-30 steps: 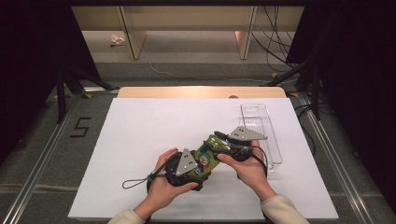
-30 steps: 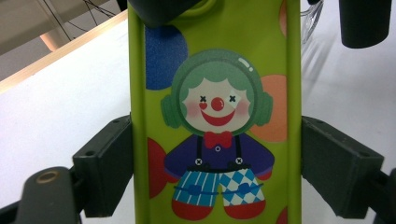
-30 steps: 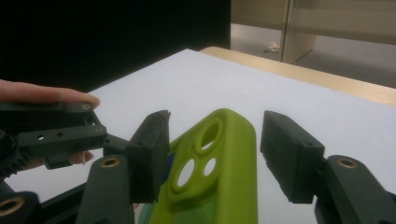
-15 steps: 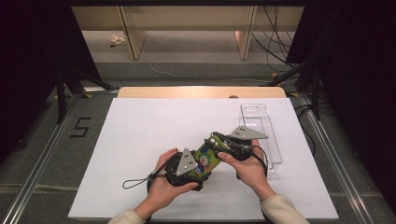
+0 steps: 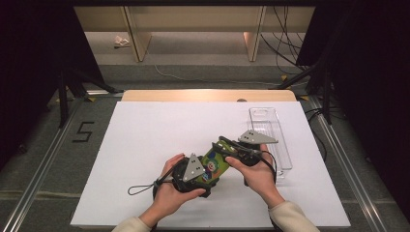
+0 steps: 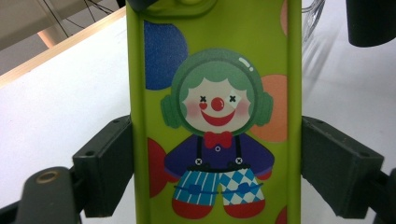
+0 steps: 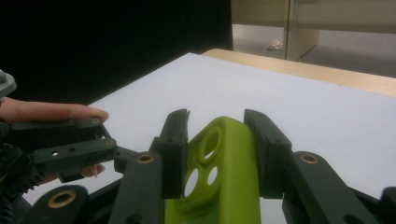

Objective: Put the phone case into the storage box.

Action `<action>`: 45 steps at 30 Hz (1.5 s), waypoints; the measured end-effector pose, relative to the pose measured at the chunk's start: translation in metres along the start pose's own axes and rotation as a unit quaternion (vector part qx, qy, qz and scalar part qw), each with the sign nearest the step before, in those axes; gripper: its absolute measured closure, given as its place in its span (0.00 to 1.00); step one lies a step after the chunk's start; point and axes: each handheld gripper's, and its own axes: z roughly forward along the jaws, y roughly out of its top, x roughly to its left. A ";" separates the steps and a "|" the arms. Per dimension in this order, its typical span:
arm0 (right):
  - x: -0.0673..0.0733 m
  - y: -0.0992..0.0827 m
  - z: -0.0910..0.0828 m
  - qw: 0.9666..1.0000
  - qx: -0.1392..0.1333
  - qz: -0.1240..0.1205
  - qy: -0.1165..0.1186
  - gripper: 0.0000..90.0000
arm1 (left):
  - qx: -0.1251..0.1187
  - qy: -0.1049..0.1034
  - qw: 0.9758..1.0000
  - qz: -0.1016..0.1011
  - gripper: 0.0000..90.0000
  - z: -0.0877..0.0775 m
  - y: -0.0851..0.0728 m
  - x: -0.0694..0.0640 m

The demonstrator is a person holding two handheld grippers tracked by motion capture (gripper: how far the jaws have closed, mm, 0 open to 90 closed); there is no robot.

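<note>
The lime-green soft phone case [image 6: 212, 112] carries a printed clown with green hair, red nose, red bow tie, purple shirt and blue-white striped and chequered trousers, among blue, orange and red circles.

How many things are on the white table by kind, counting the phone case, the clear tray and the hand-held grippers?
Green clown-print phone case: 1
Clear plastic rectangular tray: 1
Black hand-held gripper: 2, the left hand-held gripper and the right hand-held gripper, both clamped on the case
Total: 4
</note>
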 end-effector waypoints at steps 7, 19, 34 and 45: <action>0.000 0.001 -0.001 1.000 -0.008 0.011 0.010 0.74 | 0.003 0.002 1.000 0.001 0.18 0.002 -0.001 0.000; 0.003 0.004 -0.005 0.999 -0.023 0.026 0.037 0.83 | 0.005 0.005 1.000 0.011 0.18 0.004 -0.001 -0.001; 0.004 0.017 -0.018 0.998 -0.024 -0.027 0.043 0.86 | -0.008 -0.025 0.999 -0.023 0.15 -0.002 -0.006 0.019; -0.002 0.029 -0.030 0.993 0.012 -0.085 0.078 0.86 | -0.020 -0.041 0.998 -0.038 0.17 -0.007 -0.009 0.029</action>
